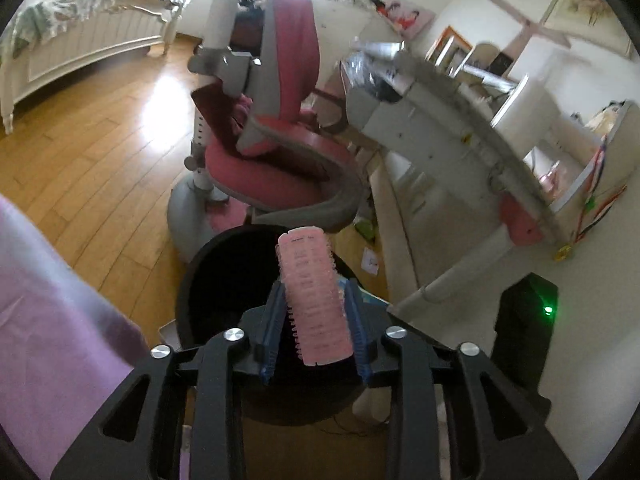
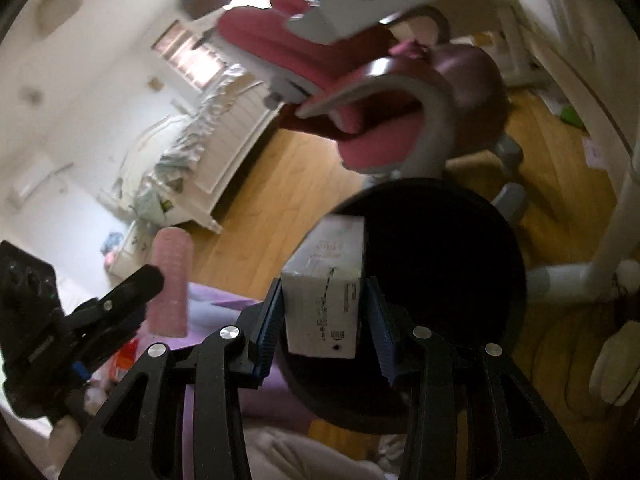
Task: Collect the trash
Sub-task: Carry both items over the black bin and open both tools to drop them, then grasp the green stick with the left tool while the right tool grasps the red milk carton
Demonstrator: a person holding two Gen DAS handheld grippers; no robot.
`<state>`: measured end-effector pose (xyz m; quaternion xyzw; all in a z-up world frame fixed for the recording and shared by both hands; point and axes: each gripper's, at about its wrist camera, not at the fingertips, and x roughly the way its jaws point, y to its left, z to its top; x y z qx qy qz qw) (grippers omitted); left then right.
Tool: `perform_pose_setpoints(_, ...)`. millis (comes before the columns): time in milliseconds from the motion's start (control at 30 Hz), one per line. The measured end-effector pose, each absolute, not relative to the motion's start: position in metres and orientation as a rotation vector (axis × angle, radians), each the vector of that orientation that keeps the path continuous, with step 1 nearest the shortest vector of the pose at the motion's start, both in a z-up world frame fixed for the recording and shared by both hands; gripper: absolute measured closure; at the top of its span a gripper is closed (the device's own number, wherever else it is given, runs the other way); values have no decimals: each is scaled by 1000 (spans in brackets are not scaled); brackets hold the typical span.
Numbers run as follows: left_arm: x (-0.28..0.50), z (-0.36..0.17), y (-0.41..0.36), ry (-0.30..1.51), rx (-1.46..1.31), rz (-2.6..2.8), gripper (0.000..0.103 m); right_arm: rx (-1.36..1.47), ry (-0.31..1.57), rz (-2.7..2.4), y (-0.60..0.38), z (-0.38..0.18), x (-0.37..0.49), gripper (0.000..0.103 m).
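Bin: a black round bin [image 1: 224,292] stands on the wood floor [image 1: 92,152], its dark mouth lying behind and below both tongs.
Left tongs: the left tongs [image 1: 314,304] are closed on a pink hair roller [image 1: 314,296] — held upright between the blue pads, its top rising past the fingertips, in front of the bin's mouth.
Right tongs: the right tongs [image 2: 324,300] clamp a small white carton [image 2: 326,292], its upper end sticking out beyond the tips, over the near-left rim of the bin [image 2: 440,240].
Side look: from the right wrist view the left tongs [image 2: 140,284] and the roller [image 2: 172,284] show at left, beside the carton but apart from it.
Hidden or unclear: the inside of the bin is black and nothing in it can be made out; print on the carton is too blurred to read; the bin's near rim is cut off by the tongs' frames.
Room: a pink and grey chair [image 1: 280,120] stands just beyond the bin, a white table [image 1: 460,120] to its right, a white bed [image 1: 80,40] far left — scraps of paper [image 1: 370,260] lie on the floor under the table.
Near edge: a purple cloth [image 1: 52,300] fills the lower left.
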<state>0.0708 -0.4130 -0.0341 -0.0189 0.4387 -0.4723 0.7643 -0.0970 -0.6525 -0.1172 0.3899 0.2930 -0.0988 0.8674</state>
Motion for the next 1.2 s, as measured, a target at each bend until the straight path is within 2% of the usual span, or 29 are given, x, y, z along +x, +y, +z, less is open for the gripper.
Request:
perform_pose_setpoints(33,71,-35,-414,950,-29,-1020,43,823,612,-213,-654,-120,-100,47)
perform_pose_setpoints(67,70,-31,-414,936,-23,-1014,33,830,603,-227,-658,-121,-104,34)
perform_pose_setpoints(100,68,-26,-412,910,-23,-1008,16,833,594,-239,-659,-118,-103,28)
perform_pose_setpoints(133,63,-20,-407,868,-24,-994,7,833,581,-250,-661,-116,-107,25)
perform_pose_setpoints(433,43,22,-334,769,-15,-919,7,784,572,-163,-622,-88,-94,25)
perform_pose_setpoints(733,17,40,-177,680,-41,-676,7,590,637,194,-477,-37,-37,25)
perform_pose_setpoints(900,0,21,-90,693,34,-535,7,445,666,414,-381,-1,2,23)
perform_pose_setpoints(1067,-3,-4,-57,761,135,-505,7,234,704,524,-281,23,45,15)
perform_pose_setpoints(1133,-3,-12,-52,776,150,-516,8,113,734,534,-237,24,65,15)
perform_pose_setpoints(1167,0,-14,-52,784,156,-517,10,69,742,537,-222,22,69,15)
perform_pose_setpoints(1200,2,-17,-52,796,158,-526,19,8,754,531,-204,19,77,15)
